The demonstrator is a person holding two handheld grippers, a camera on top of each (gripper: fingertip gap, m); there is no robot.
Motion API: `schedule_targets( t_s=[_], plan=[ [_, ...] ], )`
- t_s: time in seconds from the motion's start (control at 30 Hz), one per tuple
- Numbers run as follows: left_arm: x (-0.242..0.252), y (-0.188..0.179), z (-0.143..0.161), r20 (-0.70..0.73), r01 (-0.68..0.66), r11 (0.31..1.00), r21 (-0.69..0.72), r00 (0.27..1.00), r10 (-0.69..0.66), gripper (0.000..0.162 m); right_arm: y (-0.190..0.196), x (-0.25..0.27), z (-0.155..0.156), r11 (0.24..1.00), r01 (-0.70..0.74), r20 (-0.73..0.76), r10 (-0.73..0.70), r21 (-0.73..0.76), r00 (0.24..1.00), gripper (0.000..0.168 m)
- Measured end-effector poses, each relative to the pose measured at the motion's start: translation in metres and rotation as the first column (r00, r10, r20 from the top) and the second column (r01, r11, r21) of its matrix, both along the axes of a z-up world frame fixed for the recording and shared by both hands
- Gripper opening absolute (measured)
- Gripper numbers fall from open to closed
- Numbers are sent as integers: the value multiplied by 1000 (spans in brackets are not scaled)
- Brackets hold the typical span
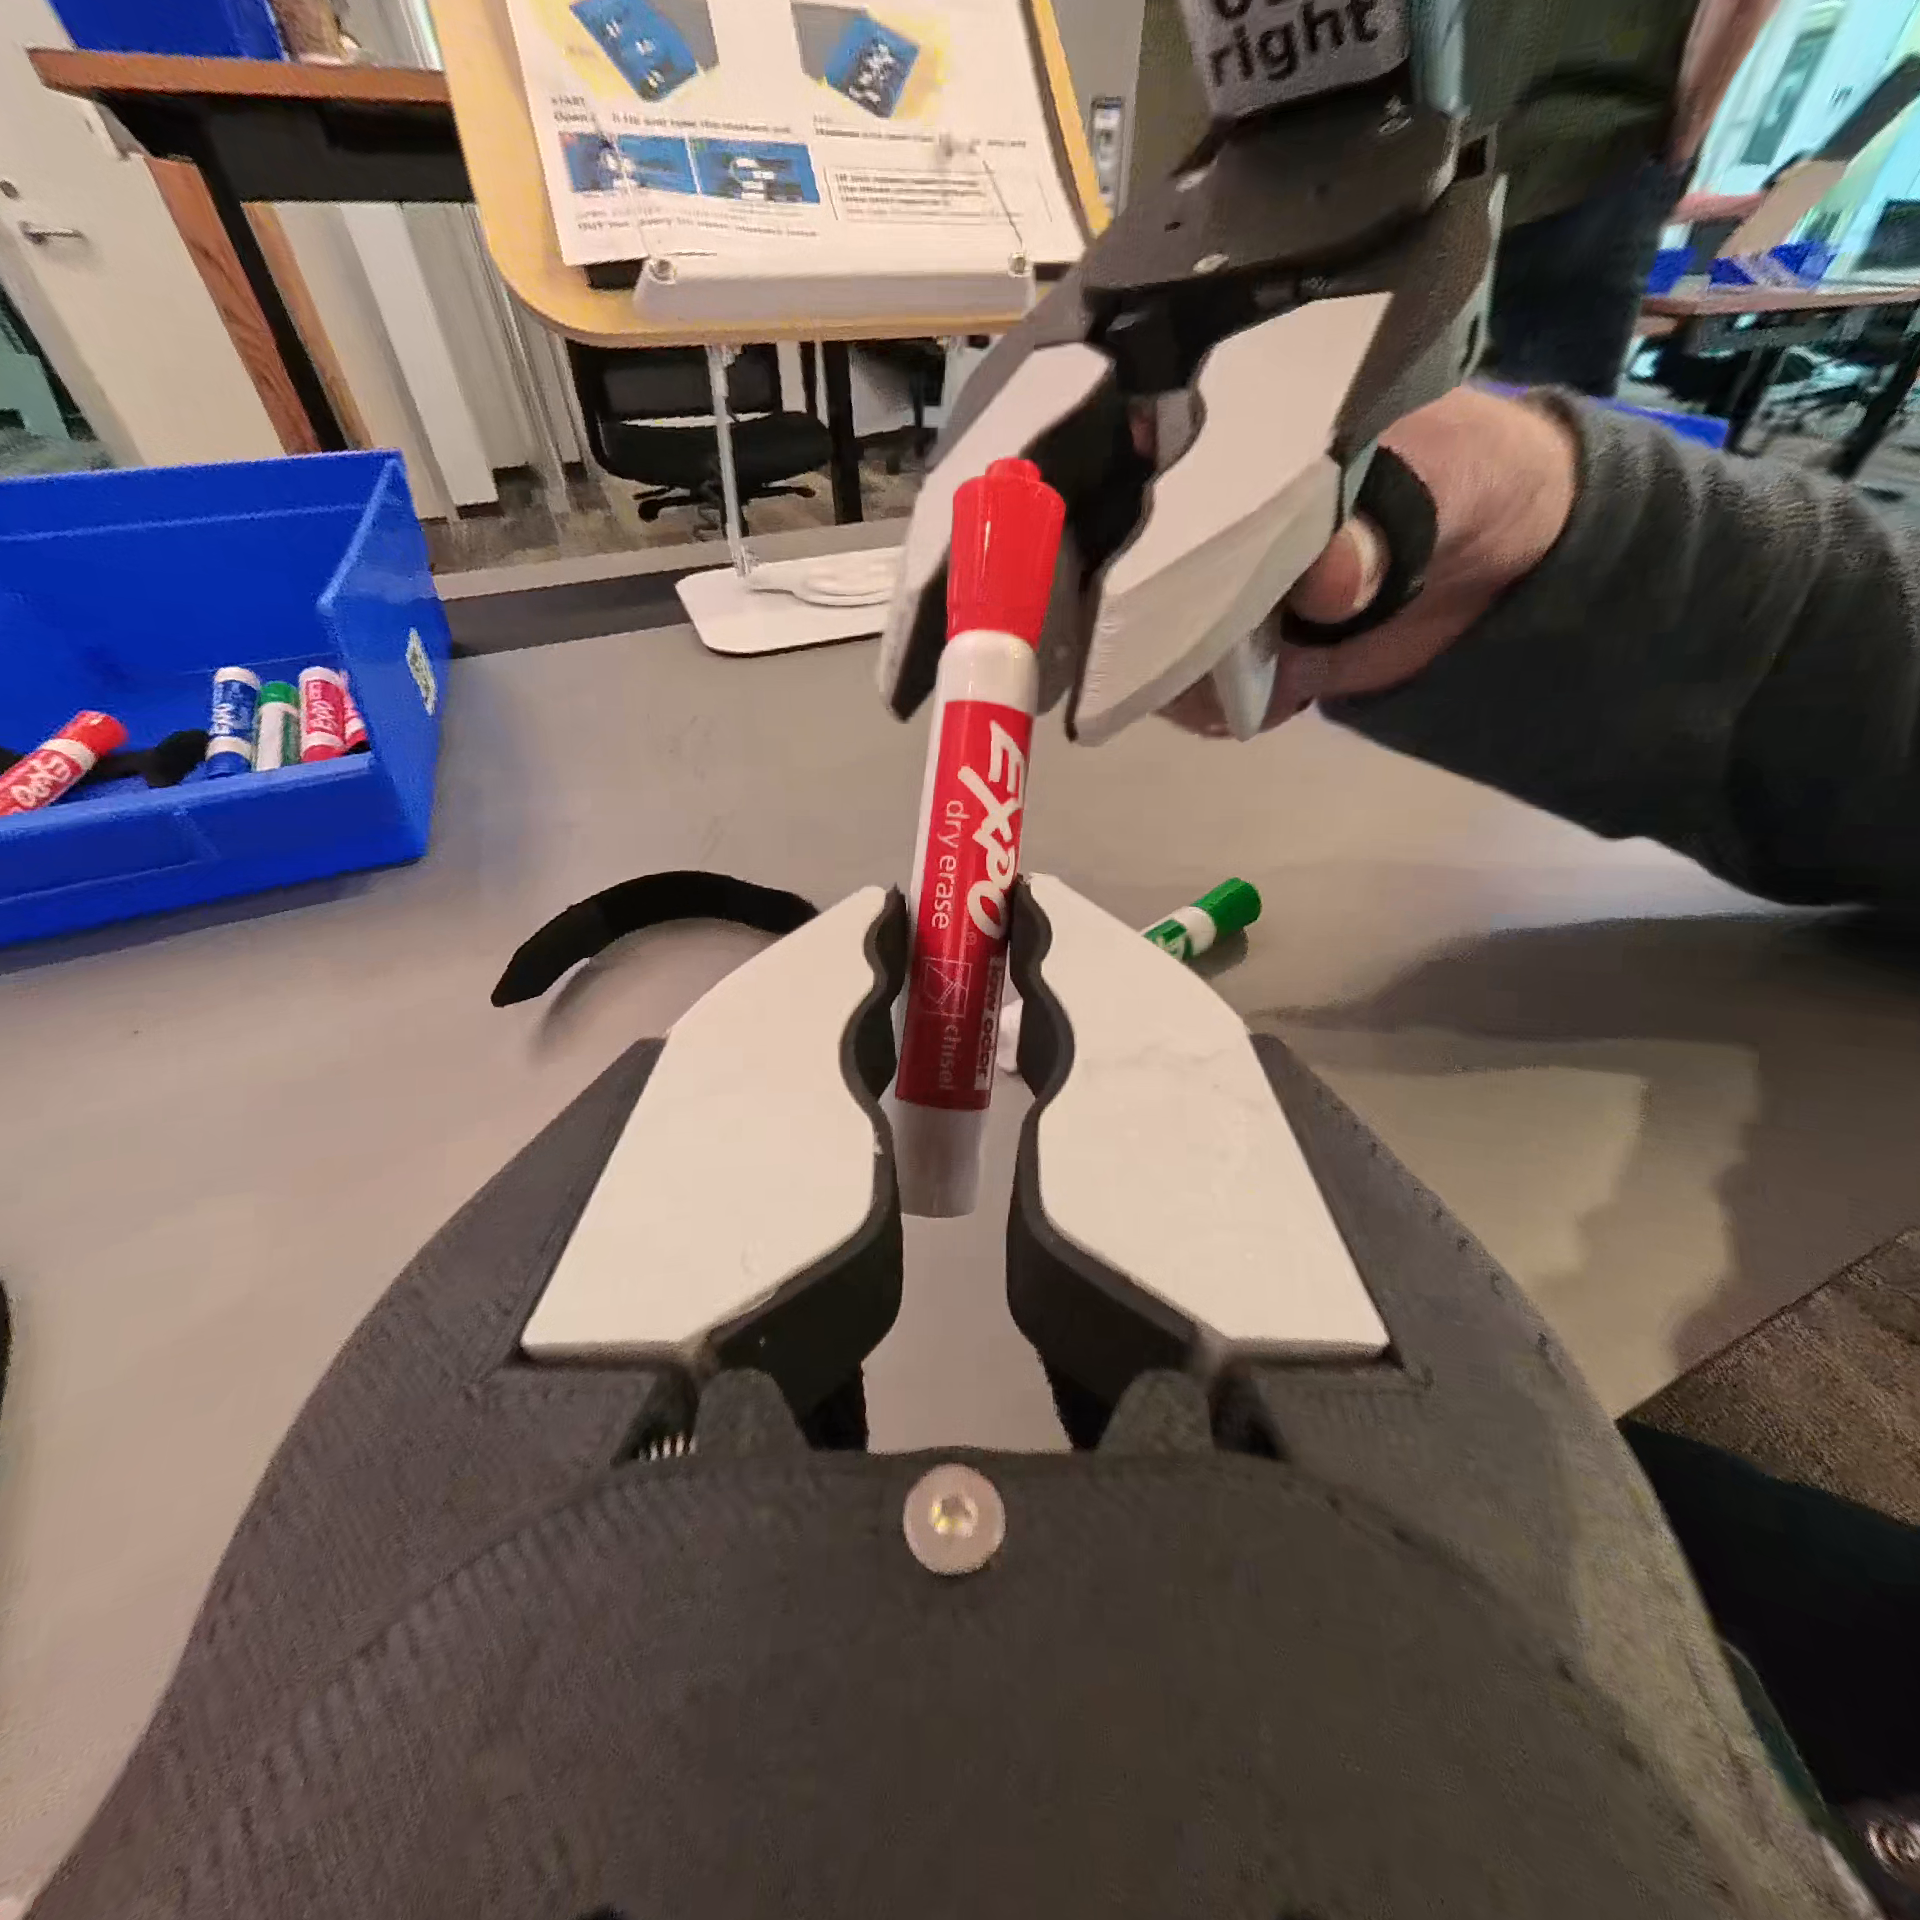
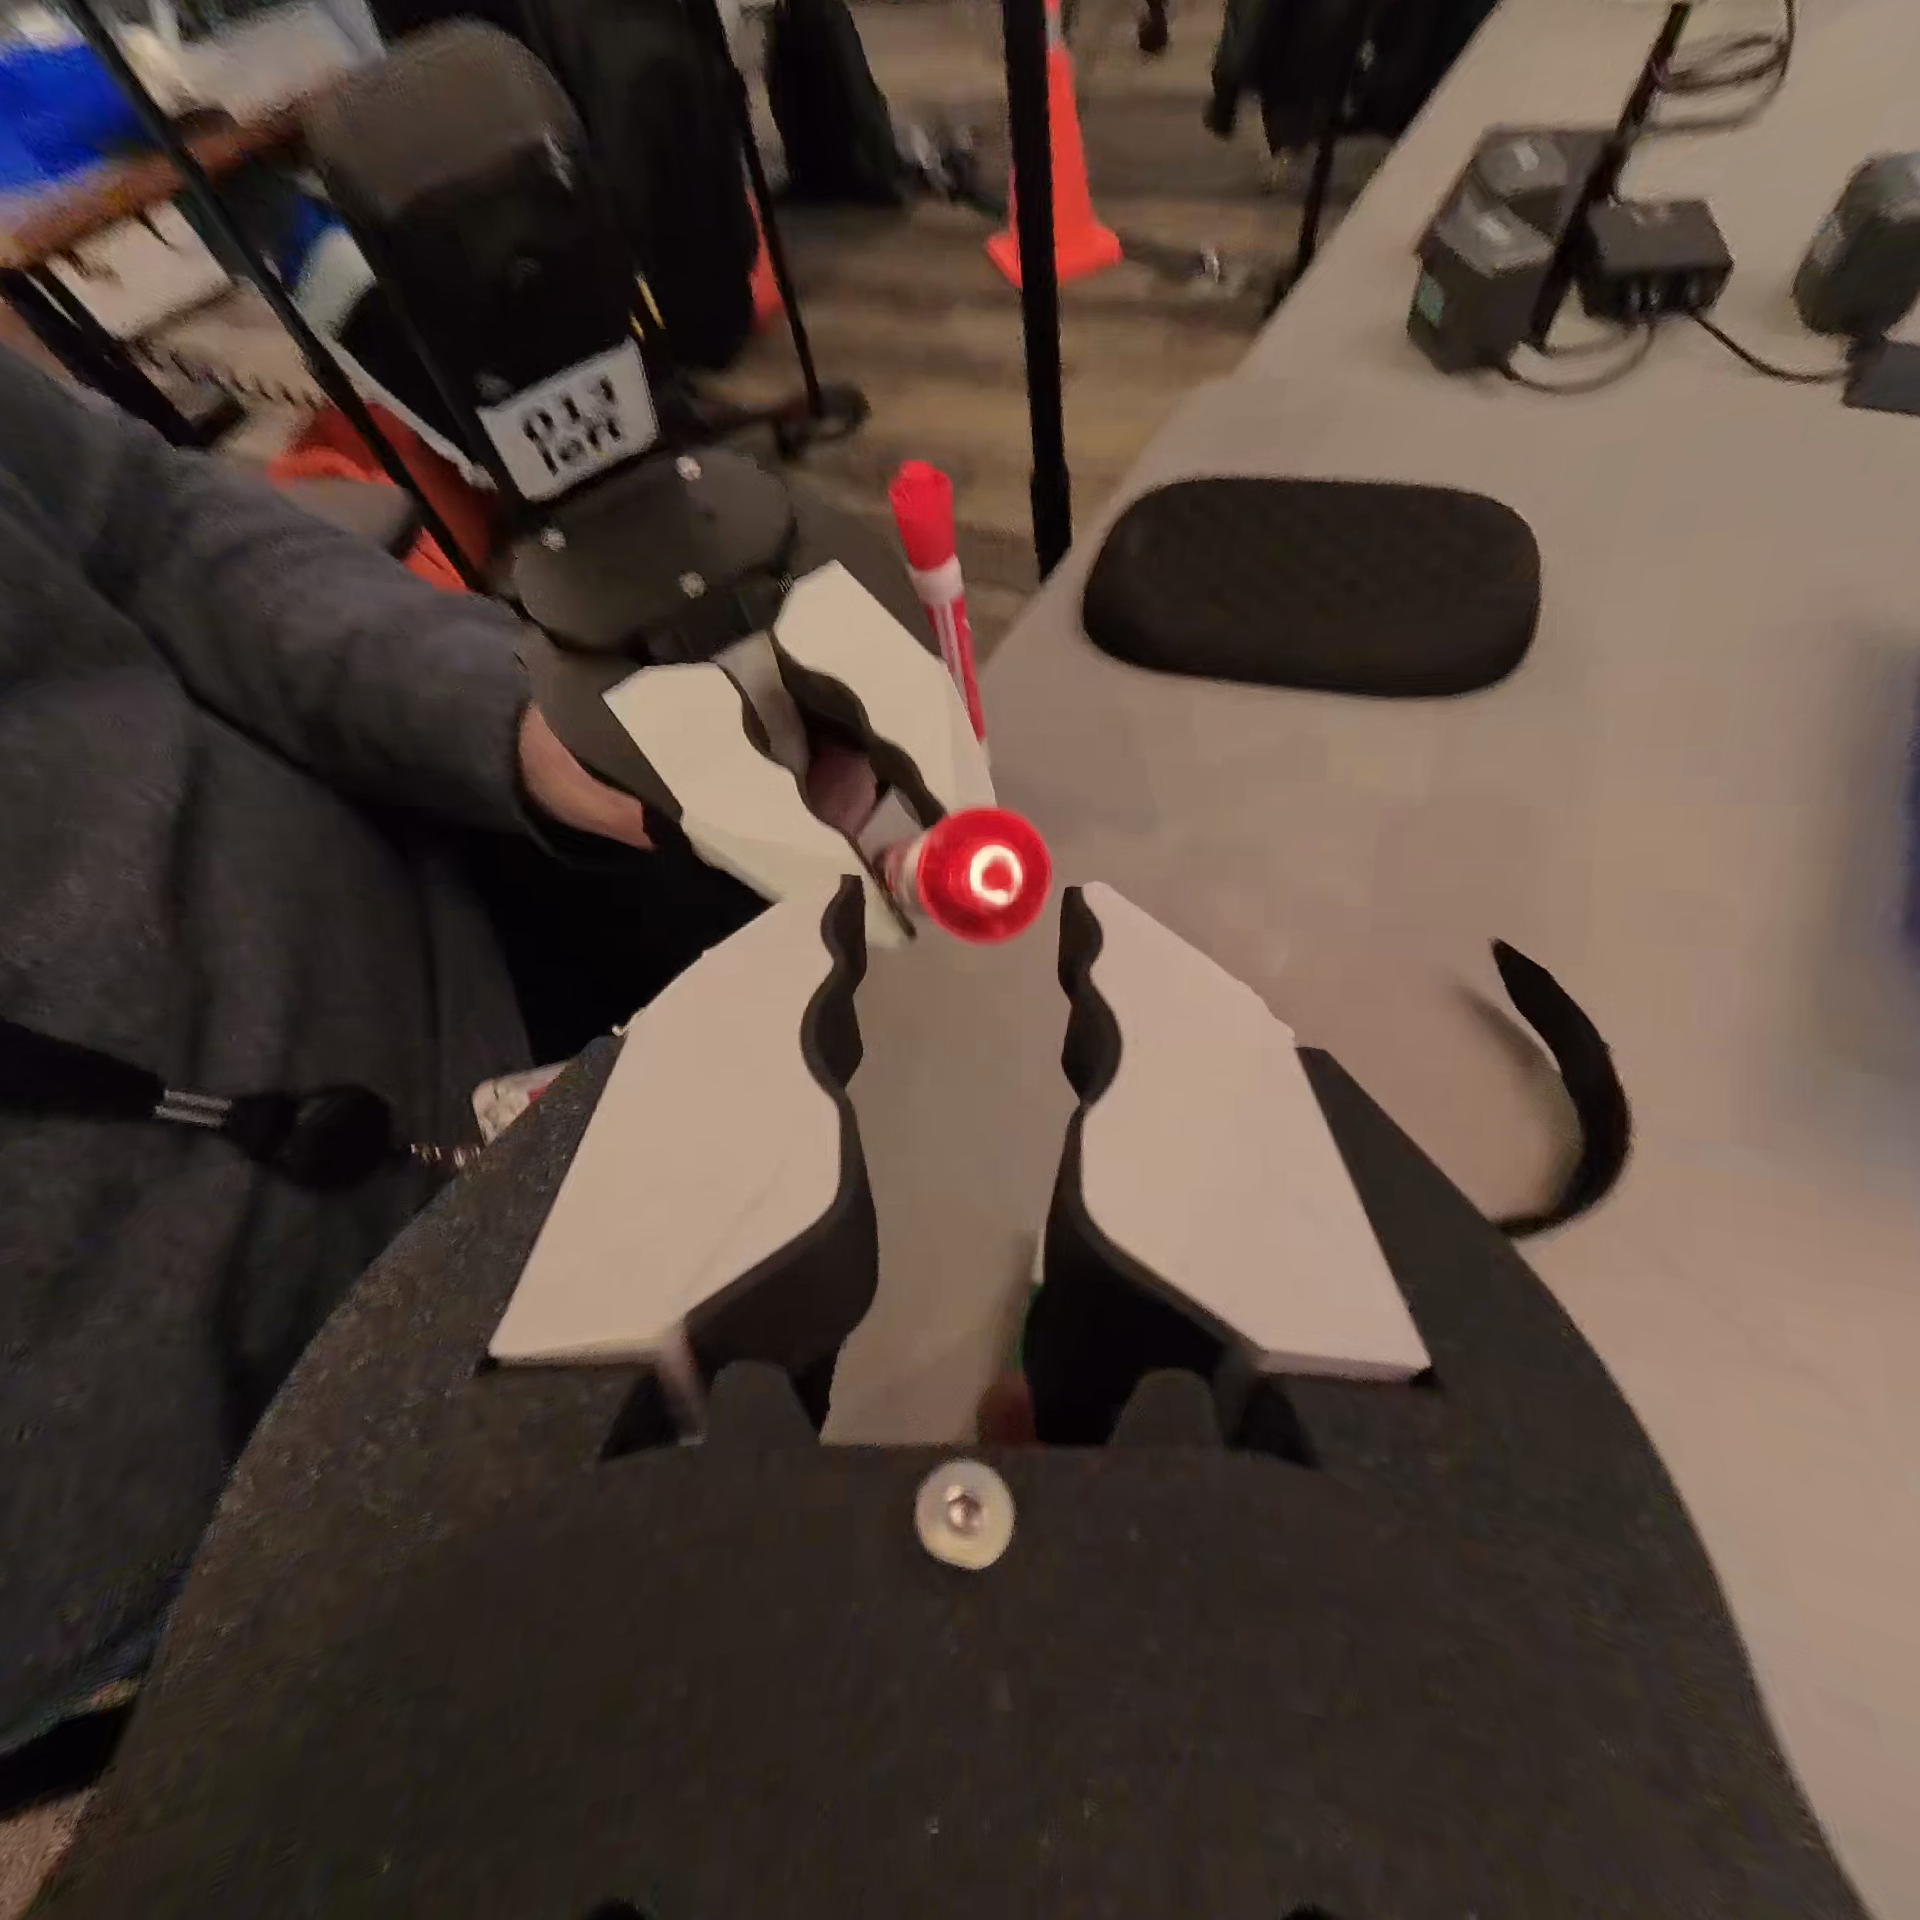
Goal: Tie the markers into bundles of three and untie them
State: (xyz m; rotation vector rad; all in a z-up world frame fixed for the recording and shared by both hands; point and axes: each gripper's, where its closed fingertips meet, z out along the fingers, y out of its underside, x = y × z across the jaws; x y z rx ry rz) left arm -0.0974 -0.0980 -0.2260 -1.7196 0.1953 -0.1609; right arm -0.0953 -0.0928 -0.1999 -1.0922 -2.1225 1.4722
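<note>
Left gripper (image 1: pixel 956 914): my white-and-black two-finger tool is clamped on the red dry-erase marker with a white barrel (image 1: pixel 971 831), pinching it near the barrel's lower half.

Red marker: it stands nearly upright above the grey tabletop (image 1: pixel 312 1091), red cap at the top (the right wrist view looks almost straight down onto the cap end (image 2: pixel 982 875)).

Right gripper (image 2: pixel 961 904): my other tool hangs over the marker's cap with its fingers spread apart, gripping nothing; the cap sits just beyond the tips, between them. In the left wrist view it shows at the far right (image 1: pixel 1023 665), my hand (image 1: pixel 1423 561) in a dark grey sleeve behind it.

Black strap (image 1: pixel 644 914): a curved fabric band lies loose on the table, near left of the left gripper's fingers.

Green-capped marker (image 1: pixel 1205 920): lies on its side on the table, just right of the left gripper's right fingertip.

Blue plastic bin (image 1: pixel 374 644): far left on the table, with red, blue and green markers (image 1: pixel 281 717) lying in it.

Instruction sheet on a stand (image 1: pixel 790 135): far side of the table, behind the bin.

Black oval pad (image 2: pixel 1309 587): rests on the table in the right wrist view, beyond the right gripper.
</note>
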Motion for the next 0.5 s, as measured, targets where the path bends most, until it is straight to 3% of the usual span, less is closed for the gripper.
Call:
schedule_targets(
  t_s=[0.07,0.2,0.27,0.5],
  plan=[
    [3,0,-3,-20,3,1000,-3,1000,-3,18,-7,-3,6,998,1,-50,-3,-56,999,20],
    [3,-6,-4,-11,-14,1000,-15,1000,14,18,-18,-7,10,997,-13,-65,9,-74,998,18],
    [1,-17,3,-19,-54,999,-2,998,54,40,-27,-10,11,999,-21,-52,19,-41,998,18],
    [-26,-90,2,-175,-309,951,-13,937,302,67,-74,-37,-6,983,-101,-25,106,151,994,18]
  ],
)
